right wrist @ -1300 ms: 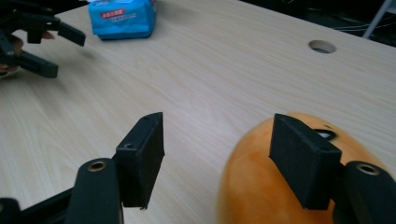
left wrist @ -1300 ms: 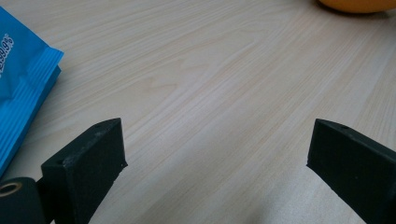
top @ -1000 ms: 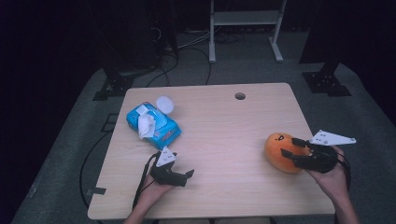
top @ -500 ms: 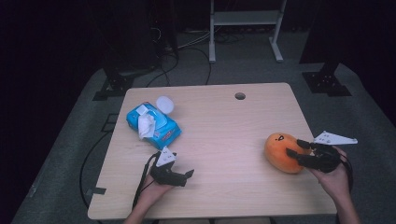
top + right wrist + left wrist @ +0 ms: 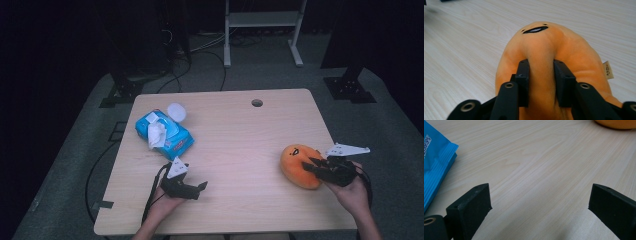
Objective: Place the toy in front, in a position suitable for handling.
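An orange plush toy [image 5: 299, 165] with a small black face lies near the table's right edge. My right gripper [image 5: 312, 166] reaches it from the right; its jaws have just been closing, and they pinch a fold of the plush [image 5: 544, 42] between the pads, so the right gripper [image 5: 541, 65] is shut on it. My left gripper [image 5: 200, 187] rests low near the front left of the table. In its own view the left gripper [image 5: 540, 197] stands open over bare wood, with the plush's edge [image 5: 616, 123] far off.
A blue pack of wet wipes [image 5: 164, 134] with a tissue sticking out lies at the left, its corner [image 5: 435, 167] beside my left jaw. A white round lid [image 5: 176, 111] sits behind it. The wooden table [image 5: 240, 130] has a cable hole [image 5: 257, 103] at the back.
The right gripper's jaws have come together on the orange plush, squeezing a ridge of it between them. The left gripper has stayed where it was.
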The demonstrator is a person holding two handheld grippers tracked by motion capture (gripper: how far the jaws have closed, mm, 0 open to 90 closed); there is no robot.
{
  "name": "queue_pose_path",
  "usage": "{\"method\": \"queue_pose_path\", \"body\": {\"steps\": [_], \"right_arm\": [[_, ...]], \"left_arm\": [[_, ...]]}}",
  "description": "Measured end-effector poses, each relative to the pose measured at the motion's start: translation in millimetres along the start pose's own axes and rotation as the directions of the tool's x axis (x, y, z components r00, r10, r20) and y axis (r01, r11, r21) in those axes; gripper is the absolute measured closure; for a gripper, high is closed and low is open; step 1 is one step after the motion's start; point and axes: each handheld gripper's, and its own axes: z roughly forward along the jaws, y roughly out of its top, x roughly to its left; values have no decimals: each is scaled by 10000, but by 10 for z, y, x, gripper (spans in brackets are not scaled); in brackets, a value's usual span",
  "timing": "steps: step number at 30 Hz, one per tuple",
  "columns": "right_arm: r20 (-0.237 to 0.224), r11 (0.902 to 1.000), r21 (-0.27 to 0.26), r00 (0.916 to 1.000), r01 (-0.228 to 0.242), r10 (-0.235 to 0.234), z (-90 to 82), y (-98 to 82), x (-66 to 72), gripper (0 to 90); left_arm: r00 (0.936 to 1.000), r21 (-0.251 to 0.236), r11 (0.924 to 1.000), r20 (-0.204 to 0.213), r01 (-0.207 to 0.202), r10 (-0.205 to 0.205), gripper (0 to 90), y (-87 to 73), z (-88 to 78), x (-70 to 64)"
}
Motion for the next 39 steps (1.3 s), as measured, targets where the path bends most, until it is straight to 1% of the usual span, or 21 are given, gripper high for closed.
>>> {"method": "queue_pose_path", "body": {"steps": [4,7,10,11,14,16,18,19,21,26,27,28,29,30,31,32,33,35,36,38,39], "right_arm": [[-56,9999,-40,9999,-153,153,-1,11,-6,729],[43,9994,-89,9994,-330,330,-16,39,-27,752],[134,9993,-110,9992,-362,364,-31,57,-38,760],[85,9978,-224,9980,-620,622,-59,81,-64,767],[101,9968,-247,9970,-759,762,-91,103,-75,780],[62,9967,-261,9970,-765,767,-103,111,-79,783],[-58,9958,-404,9966,-821,819,-144,135,-76,783],[-167,9953,-549,9968,-794,786,-182,166,-55,785],[-185,9957,-646,9977,-670,660,-211,210,-14,785],[-724,9959,-878,9972,-231,168,-232,357,156,785],[-862,9961,-877,9963,-98,22,-223,395,220,785],[-862,9961,-877,9963,-98,22,-223,395,220,785],[-1079,9960,-875,9938,188,-282,-201,457,321,784],[-1079,9960,-875,9938,188,-282,-201,457,321,784],[-1356,9946,-933,9891,448,-573,-168,519,424,784],[-1356,9946,-933,9891,448,-573,-168,519,424,784],[-1631,9929,-963,9830,694,-845,-120,581,528,783],[-1923,9917,-987,9762,828,-1007,-61,630,619,783],[-2178,9907,-952,9691,968,-1156,-2,665,684,782],[-2446,9890,-803,9594,1245,-1406,95,717,800,782],[-2513,9880,-742,9563,1353,-1498,129,735,845,782]], "left_arm": [[10000,19,10000,-5,37,-37,33,-2,4,6],[10000,23,10000,-9,28,-28,34,-2,5,5],[10000,25,10000,-20,23,-23,34,-2,4,6],[10000,22,10000,-33,39,-38,33,-3,4,9],[10000,30,10000,-46,46,-46,33,-3,-1,23],[10000,-19,10000,-65,64,-64,33,-4,-1,28],[9999,-25,10000,-102,94,-94,33,-3,-11,38],[9998,-81,9999,-141,147,-148,33,-1,-26,43],[9998,-94,9999,-162,144,-146,34,2,-36,42],[9996,-111,9998,-232,175,-177,34,1,-51,63],[9995,-112,9997,-248,209,-212,33,1,-55,69],[9995,-112,9997,-248,209,-212,34,1,-55,69],[9992,-168,9995,-293,277,-282,34,-3,-60,83],[9992,-168,9995,-293,277,-282,34,-3,-60,83],[9990,-191,9993,-318,320,-326,33,-5,-68,100],[9990,-191,9993,-318,320,-326,34,-5,-68,100],[9987,-190,9992,-365,351,-357,34,-7,-80,115],[9984,-264,9989,-403,396,-406,34,-6,-95,131],[9984,-264,9989,-403,396,-406,34,-6,-95,131],[9975,-378,9980,-467,515,-533,34,-10,-117,163],[9973,-357,9980,-515,513,-531,33,-12,-128,176]]}}
